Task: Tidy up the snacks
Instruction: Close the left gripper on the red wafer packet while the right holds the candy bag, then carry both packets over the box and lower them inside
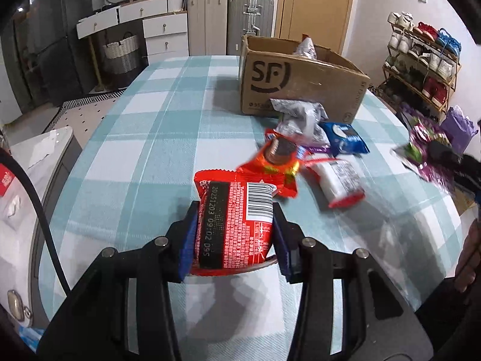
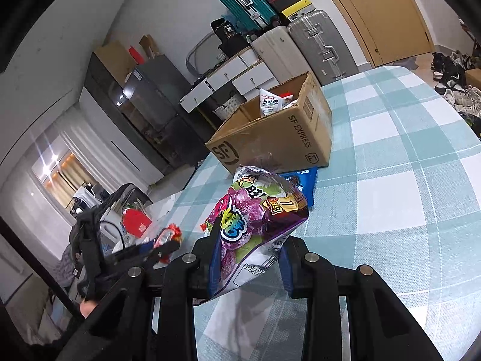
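Observation:
My left gripper (image 1: 234,210) is shut on a red snack packet (image 1: 233,219) with a barcode, held just above the checked tablecloth. My right gripper (image 2: 249,234) is shut on a purple candy bag (image 2: 255,219), lifted above the table; it also shows at the right of the left wrist view (image 1: 427,150). An open SF cardboard box (image 1: 300,81) stands at the far side, with a white snack bag (image 2: 272,102) inside. Loose snacks lie before the box: a red-orange packet (image 1: 276,168), a silver bag (image 1: 297,117), a blue packet (image 1: 345,137) and a white packet (image 1: 339,180).
The table (image 1: 144,138) has a teal and white checked cloth. Suitcases (image 1: 249,21) and white drawers (image 1: 163,33) stand behind it, a shoe rack (image 1: 421,69) at the right. A white appliance (image 1: 30,180) sits close to the table's left edge.

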A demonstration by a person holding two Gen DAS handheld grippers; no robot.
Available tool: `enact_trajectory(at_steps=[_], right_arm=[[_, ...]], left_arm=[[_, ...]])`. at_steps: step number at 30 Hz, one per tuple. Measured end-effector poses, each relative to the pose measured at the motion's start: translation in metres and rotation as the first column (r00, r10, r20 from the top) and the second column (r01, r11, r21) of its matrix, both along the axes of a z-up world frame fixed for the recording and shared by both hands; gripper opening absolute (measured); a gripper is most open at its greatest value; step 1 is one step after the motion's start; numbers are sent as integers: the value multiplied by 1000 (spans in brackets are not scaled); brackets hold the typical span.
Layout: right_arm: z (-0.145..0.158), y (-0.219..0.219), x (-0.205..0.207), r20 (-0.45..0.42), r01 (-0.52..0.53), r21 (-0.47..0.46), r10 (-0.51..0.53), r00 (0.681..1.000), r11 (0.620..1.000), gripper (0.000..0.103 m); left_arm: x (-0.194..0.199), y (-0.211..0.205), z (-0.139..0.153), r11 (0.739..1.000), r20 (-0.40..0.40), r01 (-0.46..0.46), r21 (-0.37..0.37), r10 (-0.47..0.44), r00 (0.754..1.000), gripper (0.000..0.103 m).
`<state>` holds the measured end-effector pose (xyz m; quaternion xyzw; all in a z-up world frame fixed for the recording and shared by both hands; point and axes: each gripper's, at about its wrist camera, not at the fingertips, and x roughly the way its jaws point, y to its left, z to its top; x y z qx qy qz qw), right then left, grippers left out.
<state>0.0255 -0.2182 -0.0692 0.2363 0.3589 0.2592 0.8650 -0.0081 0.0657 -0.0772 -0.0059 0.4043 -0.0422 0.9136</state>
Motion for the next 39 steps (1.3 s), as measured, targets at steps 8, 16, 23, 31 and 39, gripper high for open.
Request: enact_trajectory(at_steps=[8,16,23,31,39], right_arm=[[7,10,-6,47,-16,-22,17,999,1000,32],[12,17,-16,72,0,-47,4,997,999,32],[29,18,-25,87,15,-32,-13,996,999,32],[94,10,-22,162,22,-10,-20,987,1000,32],[166,3,8,234,26,-25,-20,972,999,32]], left_arm=[[-23,-16,10,999,78,-34,-21,36,996,41],[-26,-20,30,998,115,-34,-60,41,993,41],[-22,-25,62,996,147,10,-89,3,989,41],[-2,-15,117,989,172,48,-142,-23,985,41],[37,-20,184,989,197,82,-125,-56,979,42]])
